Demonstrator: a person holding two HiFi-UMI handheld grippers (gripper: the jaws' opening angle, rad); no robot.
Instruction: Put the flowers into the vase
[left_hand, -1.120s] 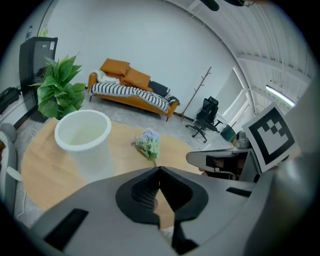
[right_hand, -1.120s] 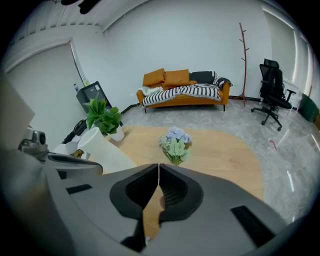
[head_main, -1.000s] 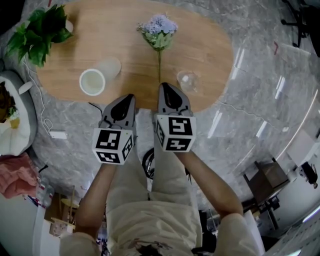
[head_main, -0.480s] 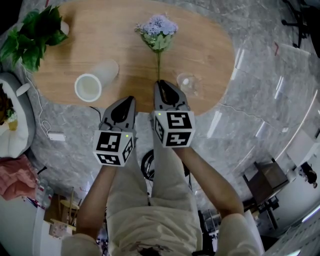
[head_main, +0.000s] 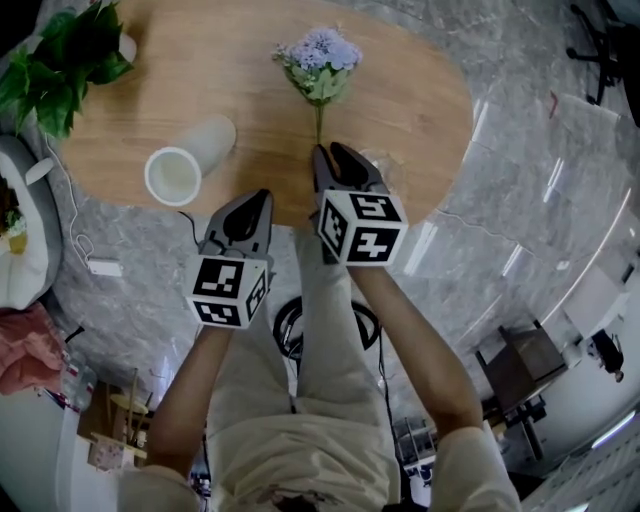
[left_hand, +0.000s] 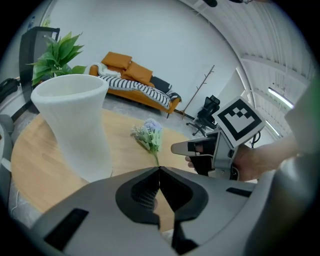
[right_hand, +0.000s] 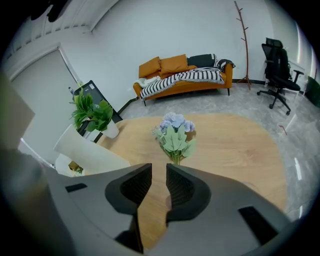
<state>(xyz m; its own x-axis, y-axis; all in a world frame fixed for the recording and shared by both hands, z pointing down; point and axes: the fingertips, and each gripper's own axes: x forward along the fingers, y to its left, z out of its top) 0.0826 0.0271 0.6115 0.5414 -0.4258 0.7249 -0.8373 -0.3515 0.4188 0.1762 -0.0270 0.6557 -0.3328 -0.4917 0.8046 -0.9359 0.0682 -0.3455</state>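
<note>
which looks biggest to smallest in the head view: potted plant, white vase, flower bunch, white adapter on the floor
1. potted plant, even though the frame edge cuts it off
2. white vase and flower bunch: too close to rank
3. white adapter, clearly smallest, though it lies lower, on the floor

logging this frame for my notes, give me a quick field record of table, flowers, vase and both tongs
table: oval, wooden
flowers: lilac bunch lying on the table, stem toward the person
vase: white, upright, left of the flowers, nothing in it
left tongs: shut, empty
right tongs: opening, nothing between them, tips by the stem end
potted plant: table's far left edge
</note>
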